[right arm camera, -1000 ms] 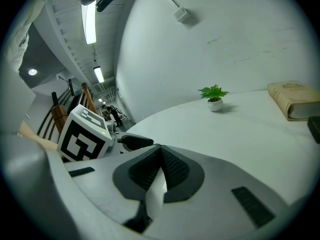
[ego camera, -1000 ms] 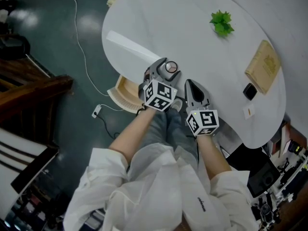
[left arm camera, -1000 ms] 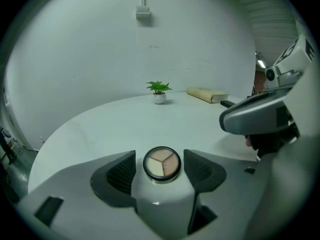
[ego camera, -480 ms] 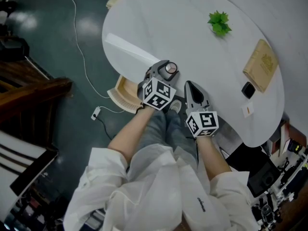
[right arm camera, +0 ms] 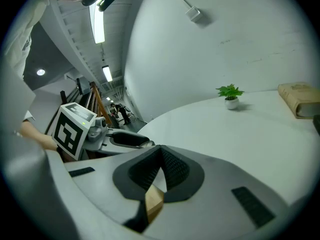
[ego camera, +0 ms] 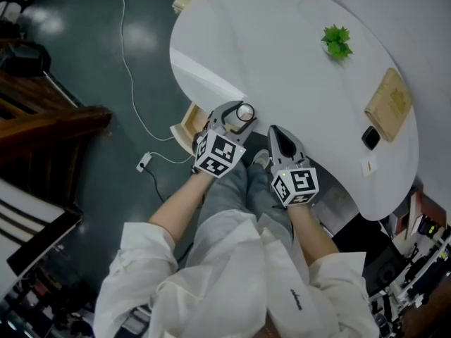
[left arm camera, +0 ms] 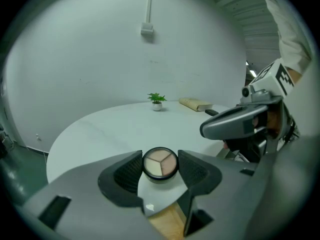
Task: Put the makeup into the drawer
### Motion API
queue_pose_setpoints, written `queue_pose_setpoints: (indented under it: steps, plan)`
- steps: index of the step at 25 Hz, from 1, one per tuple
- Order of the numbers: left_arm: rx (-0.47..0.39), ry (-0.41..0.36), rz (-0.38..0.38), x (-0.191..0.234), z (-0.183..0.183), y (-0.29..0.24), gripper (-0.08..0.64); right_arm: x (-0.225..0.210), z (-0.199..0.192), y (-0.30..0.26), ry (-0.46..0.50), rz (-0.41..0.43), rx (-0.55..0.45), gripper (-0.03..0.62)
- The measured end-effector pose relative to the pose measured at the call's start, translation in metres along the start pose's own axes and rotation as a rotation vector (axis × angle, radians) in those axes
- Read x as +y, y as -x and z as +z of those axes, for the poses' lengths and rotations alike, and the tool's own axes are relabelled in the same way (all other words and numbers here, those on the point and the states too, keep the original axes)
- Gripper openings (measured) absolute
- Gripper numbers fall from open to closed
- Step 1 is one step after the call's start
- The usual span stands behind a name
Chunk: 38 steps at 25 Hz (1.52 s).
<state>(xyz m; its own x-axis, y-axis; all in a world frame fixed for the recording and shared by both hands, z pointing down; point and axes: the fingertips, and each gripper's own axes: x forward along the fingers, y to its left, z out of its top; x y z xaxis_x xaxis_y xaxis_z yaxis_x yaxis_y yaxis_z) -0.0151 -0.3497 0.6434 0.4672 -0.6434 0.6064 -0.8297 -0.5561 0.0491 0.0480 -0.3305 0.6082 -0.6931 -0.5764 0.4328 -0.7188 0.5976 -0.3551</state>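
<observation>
Our left gripper's [ego camera: 242,113] jaws have just been closing and now grasp the round makeup [left arm camera: 160,162], held over the surface's [ego camera: 296,69] near edge by the open drawer [ego camera: 186,120]. Our right gripper's [right arm camera: 161,154] jaws are clenched together, empty.

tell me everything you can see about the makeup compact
The makeup compact is a round pan with a dark rim, lidless, showing three powder wedges: cream, beige and pinkish tan. It lies face up, clamped between the ribbed dark pads of the left gripper, whose jaws have just been closing on it. It is held at the white table's near edge, above the wooden drawer; whether it touches the tabletop is unclear.
</observation>
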Motion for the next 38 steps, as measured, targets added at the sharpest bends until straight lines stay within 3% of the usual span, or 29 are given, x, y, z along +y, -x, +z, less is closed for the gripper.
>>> queue_pose_setpoints:
  steps: [12, 23, 26, 32, 38]
  plan:
    - [0.017, 0.100, 0.085, 0.013, -0.075, 0.088, 0.236, 0.106, -0.060, -0.025, 0.053, 0.180, 0.132, 0.017]
    - [0.028, 0.100, 0.066, 0.014, -0.109, 0.106, 0.236, 0.128, -0.090, -0.039, 0.058, 0.180, 0.173, 0.017]
    - [0.050, 0.004, -0.022, 0.008, -0.116, 0.099, 0.236, 0.123, -0.097, -0.041, 0.061, 0.169, 0.186, 0.017]
    - [0.126, -0.388, -0.310, -0.015, -0.139, 0.078, 0.235, 0.106, -0.119, -0.047, 0.054, 0.149, 0.209, 0.017]
    - [0.199, -0.589, -0.502, -0.028, -0.168, 0.055, 0.236, 0.088, -0.149, -0.056, 0.044, 0.116, 0.239, 0.017]
